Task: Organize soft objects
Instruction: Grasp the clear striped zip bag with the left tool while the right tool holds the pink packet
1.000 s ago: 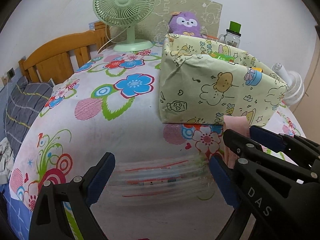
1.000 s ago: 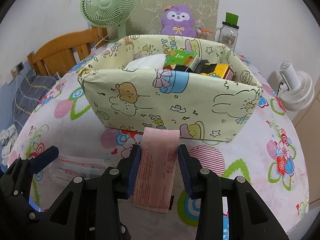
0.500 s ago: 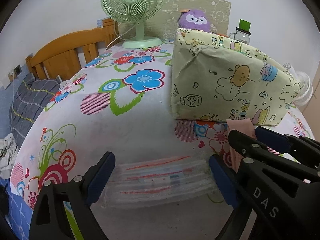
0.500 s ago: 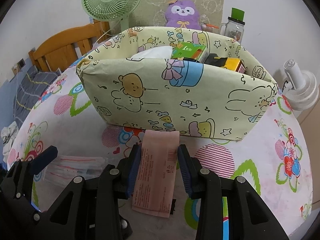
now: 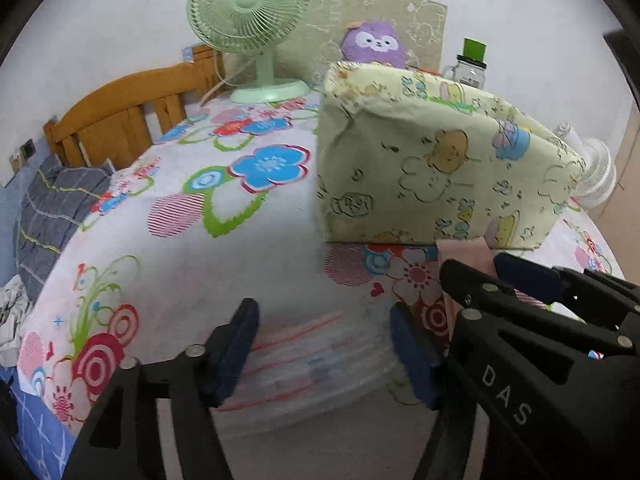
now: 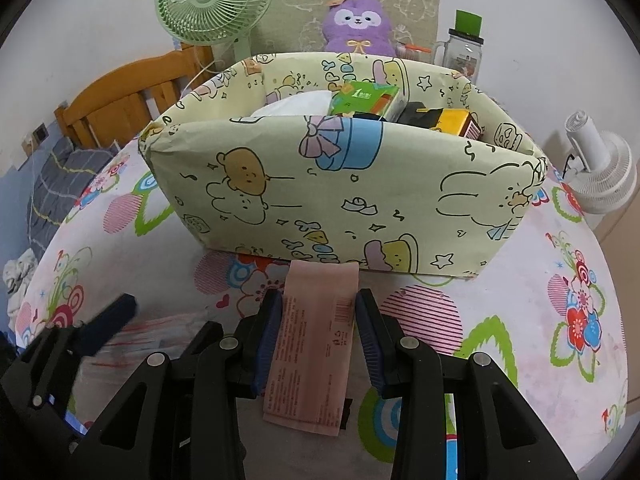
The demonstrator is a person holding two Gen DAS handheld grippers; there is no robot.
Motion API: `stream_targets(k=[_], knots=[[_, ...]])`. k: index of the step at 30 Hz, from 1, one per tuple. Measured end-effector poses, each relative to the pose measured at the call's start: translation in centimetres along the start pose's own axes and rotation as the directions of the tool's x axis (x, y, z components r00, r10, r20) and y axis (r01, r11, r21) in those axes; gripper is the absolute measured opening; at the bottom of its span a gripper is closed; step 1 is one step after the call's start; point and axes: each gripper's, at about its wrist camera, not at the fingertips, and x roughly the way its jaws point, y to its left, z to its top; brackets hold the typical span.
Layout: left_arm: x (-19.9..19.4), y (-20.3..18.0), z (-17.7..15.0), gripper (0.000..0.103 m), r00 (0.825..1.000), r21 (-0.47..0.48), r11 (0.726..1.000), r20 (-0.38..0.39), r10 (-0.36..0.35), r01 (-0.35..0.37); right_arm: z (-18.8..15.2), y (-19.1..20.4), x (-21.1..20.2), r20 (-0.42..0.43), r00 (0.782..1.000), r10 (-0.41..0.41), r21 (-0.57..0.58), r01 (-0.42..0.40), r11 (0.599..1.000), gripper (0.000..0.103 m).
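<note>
Right wrist view: right tool [image 6: 316, 334] clamps pink packet [image 6: 314, 344], long axis toward box [image 6: 340, 192] (left tool [image 5: 324, 356] gapes).

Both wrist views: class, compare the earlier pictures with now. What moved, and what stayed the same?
Both grippers moved closer to the cartoon-print box, which looks larger. The right gripper stays shut on the pink packet; the left gripper stays open over the clear packet lying on the floral cloth.
</note>
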Motion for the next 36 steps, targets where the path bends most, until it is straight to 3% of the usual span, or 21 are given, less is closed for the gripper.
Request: stream_targets(k=[3,10,18,26,28,33,36], knots=[[-0.5,-0.2,0.1,0.088,1.000,0.006,1.000,0.013,0.008,-0.008,0.1,-0.1,-0.3,0.010,1.000,0.008,0.003,-0.008,1.000,0.041],[-1.4,-0.4,0.0,0.099,0.998,0.004,0.999,0.034,0.052,-0.052,0.2,0.0,-0.8,0.019,0.999,0.032,-0.004,-0.031,0.999,0.041],[-1.5,0.9,-0.4,0.100,0.995,-0.066,0.993,0.004,0.102,-0.101,0.1,0.5,-1.0,0.020,0.998,0.056,-0.022,-0.056,0.998,0.041],[-0.3,1.8,-1.3,0.103,0.992,-0.122,0.986,-0.061,0.107,-0.114,0.1,0.9,-0.3,0.004,0.998,0.058,-0.035,-0.058,0.998,0.041],[0.1,2.1,-1.8,0.103,0.993,-0.150,0.984,-0.083,0.081,-0.092,0.1,0.9,-0.2,0.000,0.998,0.055,-0.038,-0.055,0.998,0.041],[0.0,1.6,-2.1,0.103,0.993,-0.151,0.982,-0.062,0.101,-0.110,0.0,1.1,0.4,-0.013,0.999,0.050,-0.041,-0.050,0.998,0.041],[-0.2,1.6,-2.1,0.095,0.993,-0.154,0.982,-0.047,0.108,-0.114,-0.1,1.1,0.6,-0.020,0.999,0.047,-0.039,-0.047,0.998,0.041]])
